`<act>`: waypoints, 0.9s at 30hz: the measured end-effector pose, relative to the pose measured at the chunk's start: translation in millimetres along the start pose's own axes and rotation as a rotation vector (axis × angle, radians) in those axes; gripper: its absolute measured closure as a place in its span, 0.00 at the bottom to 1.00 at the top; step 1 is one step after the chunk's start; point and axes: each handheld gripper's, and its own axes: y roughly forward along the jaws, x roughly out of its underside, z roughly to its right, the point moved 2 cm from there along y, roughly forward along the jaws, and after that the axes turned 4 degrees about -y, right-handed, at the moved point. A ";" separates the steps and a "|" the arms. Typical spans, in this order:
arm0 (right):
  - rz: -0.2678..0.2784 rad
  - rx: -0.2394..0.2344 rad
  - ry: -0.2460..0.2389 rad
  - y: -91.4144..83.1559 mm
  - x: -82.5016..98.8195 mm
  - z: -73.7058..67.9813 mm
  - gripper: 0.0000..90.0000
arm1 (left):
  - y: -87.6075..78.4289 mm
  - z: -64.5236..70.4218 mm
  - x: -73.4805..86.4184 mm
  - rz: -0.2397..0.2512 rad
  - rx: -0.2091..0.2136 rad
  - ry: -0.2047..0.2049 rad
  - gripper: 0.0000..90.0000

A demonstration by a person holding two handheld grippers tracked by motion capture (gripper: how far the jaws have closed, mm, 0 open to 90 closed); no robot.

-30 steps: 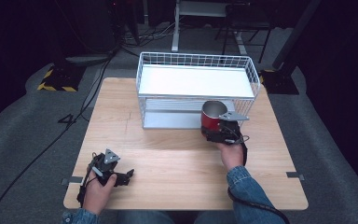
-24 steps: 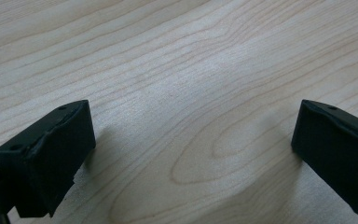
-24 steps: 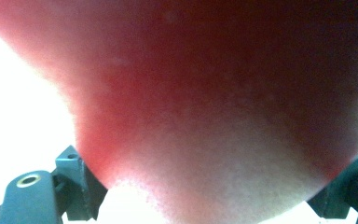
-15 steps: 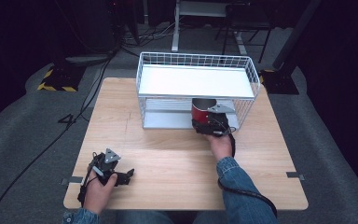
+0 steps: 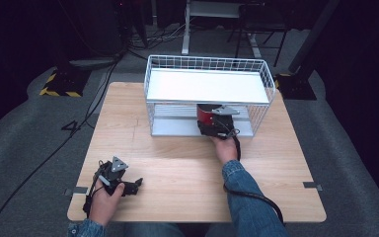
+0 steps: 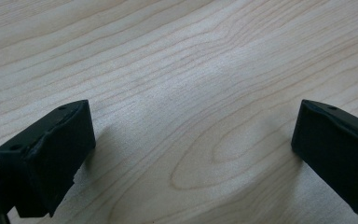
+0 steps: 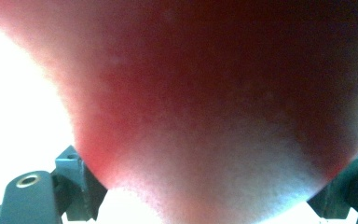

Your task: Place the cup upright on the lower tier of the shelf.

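Reaching forward toward 12 o'clock, the right forearm holds the right tongs [image 5: 216, 127] clamped on a red cup [image 5: 206, 114] inside the wire rack's [image 5: 266, 84] lower shelf. At 7 o'clock, the left tongs [image 5: 128, 185] rest wide open, empty, on the tabletop [image 5: 177, 163].
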 end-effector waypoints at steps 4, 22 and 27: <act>0.001 0.008 -0.001 6.6 -1.0 0.6 0.19 | 0.0 -0.2 -0.1 -0.001 -0.001 0.002 0.00; 0.004 -0.010 0.029 28.9 2.4 6.6 0.18 | 0.4 0.1 -0.3 0.001 -0.001 -0.001 0.00; 0.004 -0.022 0.048 28.8 3.8 6.6 0.18 | 0.4 0.1 -0.3 0.001 0.000 -0.001 0.00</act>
